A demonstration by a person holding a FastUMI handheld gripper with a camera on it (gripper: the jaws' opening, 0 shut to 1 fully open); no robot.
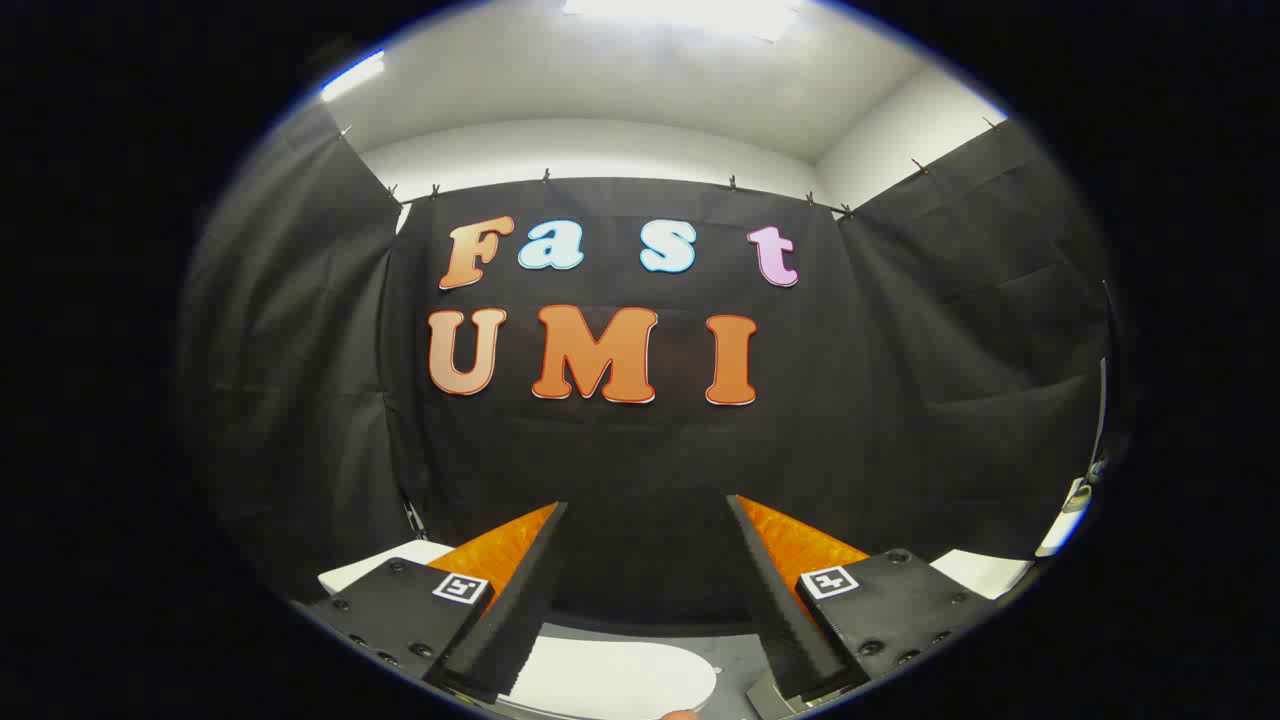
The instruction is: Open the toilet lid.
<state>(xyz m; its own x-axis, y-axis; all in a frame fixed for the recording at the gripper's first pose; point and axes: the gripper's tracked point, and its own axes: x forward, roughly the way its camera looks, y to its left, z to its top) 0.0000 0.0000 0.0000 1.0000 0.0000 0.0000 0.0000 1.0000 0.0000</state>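
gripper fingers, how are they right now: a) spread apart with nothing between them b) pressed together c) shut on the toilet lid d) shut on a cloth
a: the gripper has its fingers wide apart, nothing held in the gap, and the white toilet lid lies low beyond them, untouched.

Black cloth (640, 450) hangs as the back wall, with more cloth panels (290, 330) angled in on either side. Small clips (546, 176) pin its top edge along a line. Above it rises a white wall (600, 150), meeting a white ceiling (620, 80). Two ceiling lights (690, 12) glow, one overhead and one a strip toward the left corner. Low on the far right, a pale object (1068, 520) sits against the cloth, too small to identify.
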